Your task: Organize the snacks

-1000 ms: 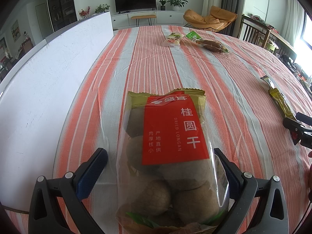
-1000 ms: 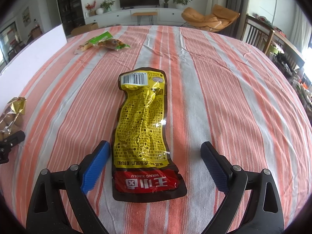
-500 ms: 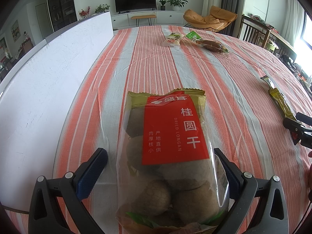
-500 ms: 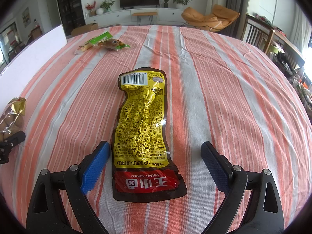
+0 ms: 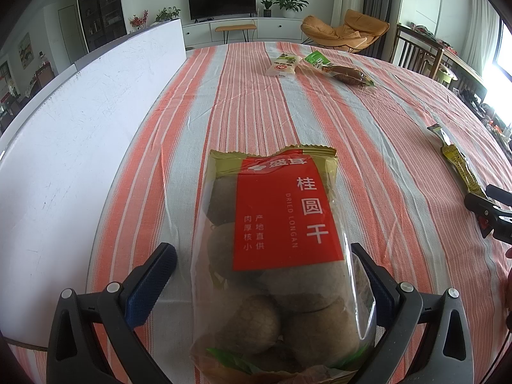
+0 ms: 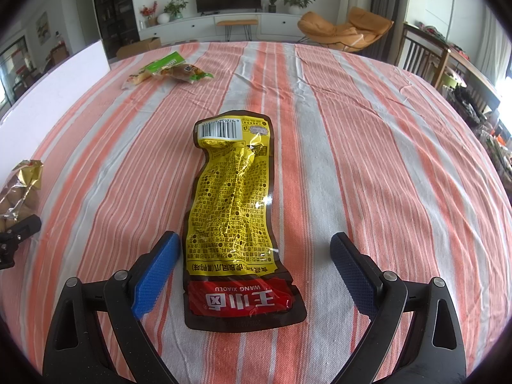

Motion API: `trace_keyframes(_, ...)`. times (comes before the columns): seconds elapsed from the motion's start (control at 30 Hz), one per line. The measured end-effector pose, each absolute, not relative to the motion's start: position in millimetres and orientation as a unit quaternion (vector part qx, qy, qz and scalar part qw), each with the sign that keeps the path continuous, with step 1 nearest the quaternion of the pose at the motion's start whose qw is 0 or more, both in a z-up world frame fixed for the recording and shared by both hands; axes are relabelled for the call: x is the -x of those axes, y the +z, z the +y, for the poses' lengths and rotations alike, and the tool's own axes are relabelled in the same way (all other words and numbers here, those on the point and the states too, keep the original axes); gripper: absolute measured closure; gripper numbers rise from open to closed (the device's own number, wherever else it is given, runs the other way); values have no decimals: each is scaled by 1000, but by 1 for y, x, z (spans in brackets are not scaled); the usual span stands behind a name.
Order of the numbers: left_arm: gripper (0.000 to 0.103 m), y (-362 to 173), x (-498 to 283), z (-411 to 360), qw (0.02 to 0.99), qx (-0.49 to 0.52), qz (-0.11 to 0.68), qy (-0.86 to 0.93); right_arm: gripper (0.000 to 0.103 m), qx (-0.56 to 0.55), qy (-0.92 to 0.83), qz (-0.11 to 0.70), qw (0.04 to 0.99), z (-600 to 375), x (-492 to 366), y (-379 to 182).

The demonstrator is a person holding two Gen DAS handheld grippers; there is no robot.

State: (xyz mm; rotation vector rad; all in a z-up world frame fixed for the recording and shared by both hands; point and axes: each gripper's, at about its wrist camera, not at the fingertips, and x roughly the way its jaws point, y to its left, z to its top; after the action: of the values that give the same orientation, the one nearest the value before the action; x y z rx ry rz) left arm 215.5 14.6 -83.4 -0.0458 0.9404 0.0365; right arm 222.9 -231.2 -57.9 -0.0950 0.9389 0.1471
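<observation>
L hand-held gripper (image 5: 262,275) wide around longan bag (image 5: 275,256); R hand-held gripper (image 6: 252,268) straddles yellow pouch (image 6: 233,211).

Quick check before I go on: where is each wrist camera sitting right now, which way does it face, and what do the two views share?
Left wrist: sits behind the left gripper, facing along the striped table at the longan bag between its open fingers.
Right wrist: sits behind the right gripper, facing the yellow pouch lying flat between its open fingers.
Shared: both show the green packets, white board and the other gripper's edge.
</observation>
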Motion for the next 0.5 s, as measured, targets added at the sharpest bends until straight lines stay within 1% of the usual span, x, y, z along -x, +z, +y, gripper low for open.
trace_keyframes(0.17, 0, -83, -215, 15, 891, 22, 453, 18, 1, 42, 59, 456, 887, -232, -225, -59)
trace_keyframes(0.5, 0, -83, -215, 14, 891, 22, 453, 18, 0, 33, 50, 458, 887, -232, -223, -59)
